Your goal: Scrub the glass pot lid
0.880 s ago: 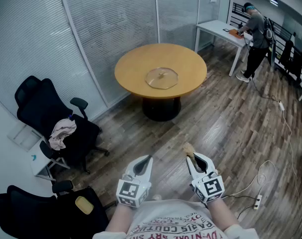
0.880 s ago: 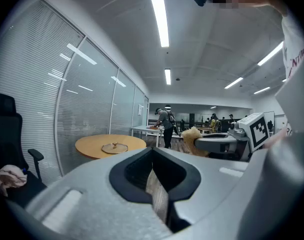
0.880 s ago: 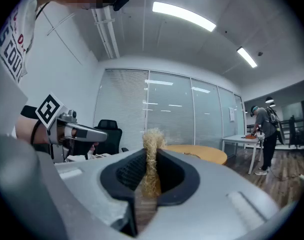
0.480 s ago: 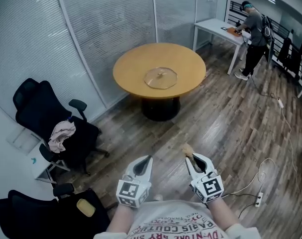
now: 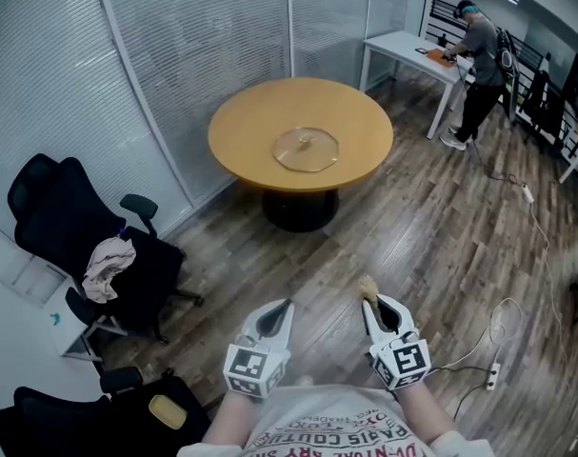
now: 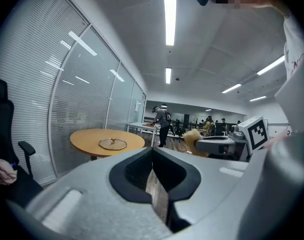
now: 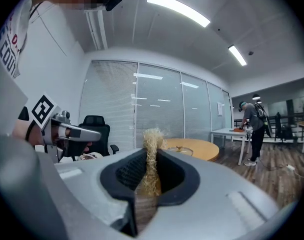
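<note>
The glass pot lid (image 5: 306, 149) lies flat near the middle of the round wooden table (image 5: 241, 122), well ahead of both grippers; the left gripper view also shows the lid (image 6: 112, 144). My right gripper (image 5: 369, 302) is shut on a tan fibrous scrubber (image 5: 367, 287), whose tuft (image 7: 153, 144) sticks up between the jaws. My left gripper (image 5: 287, 303) is shut with nothing in it. Both are held low in front of my body, above the wood floor.
Two black office chairs (image 5: 74, 227) stand at the left, one with a cloth (image 5: 105, 263) on it. Glass walls with blinds run behind the table. A person (image 5: 474, 60) works at a white desk (image 5: 408, 50) at the back right. Cables and a power strip (image 5: 493, 377) lie on the floor at right.
The view has drifted forward and right toward the table; the chairs slid left in frame. Both grippers keep their pose and the scrubber stays held.
</note>
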The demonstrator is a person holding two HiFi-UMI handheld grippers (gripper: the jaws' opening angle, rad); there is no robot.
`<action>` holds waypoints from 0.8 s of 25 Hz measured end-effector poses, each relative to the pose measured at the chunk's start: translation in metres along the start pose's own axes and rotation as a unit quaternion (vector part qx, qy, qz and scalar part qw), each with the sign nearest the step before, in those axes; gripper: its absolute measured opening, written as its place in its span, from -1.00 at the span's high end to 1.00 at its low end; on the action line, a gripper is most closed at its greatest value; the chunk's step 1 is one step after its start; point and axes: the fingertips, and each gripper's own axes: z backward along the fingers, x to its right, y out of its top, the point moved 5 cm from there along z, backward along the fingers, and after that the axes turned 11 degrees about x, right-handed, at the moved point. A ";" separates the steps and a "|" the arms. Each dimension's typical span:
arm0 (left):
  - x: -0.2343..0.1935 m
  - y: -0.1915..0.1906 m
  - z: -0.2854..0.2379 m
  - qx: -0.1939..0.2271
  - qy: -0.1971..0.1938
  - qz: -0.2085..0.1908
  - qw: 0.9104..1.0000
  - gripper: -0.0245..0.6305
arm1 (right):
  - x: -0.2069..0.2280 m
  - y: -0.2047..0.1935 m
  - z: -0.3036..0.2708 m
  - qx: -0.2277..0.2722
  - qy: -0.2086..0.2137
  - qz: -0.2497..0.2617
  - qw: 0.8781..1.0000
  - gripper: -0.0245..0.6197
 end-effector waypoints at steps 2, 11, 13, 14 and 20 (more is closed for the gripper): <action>-0.018 0.000 -0.001 -0.002 0.001 0.001 1.000 0.90 | -0.007 -0.003 -0.013 -0.004 -0.008 -0.002 1.000 0.74; -0.065 -0.009 -0.016 -0.018 0.022 0.009 1.000 0.90 | -0.008 -0.023 -0.064 -0.027 -0.004 -0.017 1.000 0.74; -0.073 -0.012 -0.023 -0.022 0.032 0.008 0.999 0.90 | 0.002 -0.028 -0.079 -0.029 -0.007 -0.023 0.999 0.74; -0.077 -0.014 -0.028 -0.024 0.038 0.007 0.999 0.90 | 0.007 -0.030 -0.087 -0.029 -0.007 -0.025 0.999 0.74; -0.101 -0.019 -0.079 -0.031 0.070 -0.001 0.997 0.90 | 0.046 -0.045 -0.146 -0.030 0.029 -0.031 0.999 0.74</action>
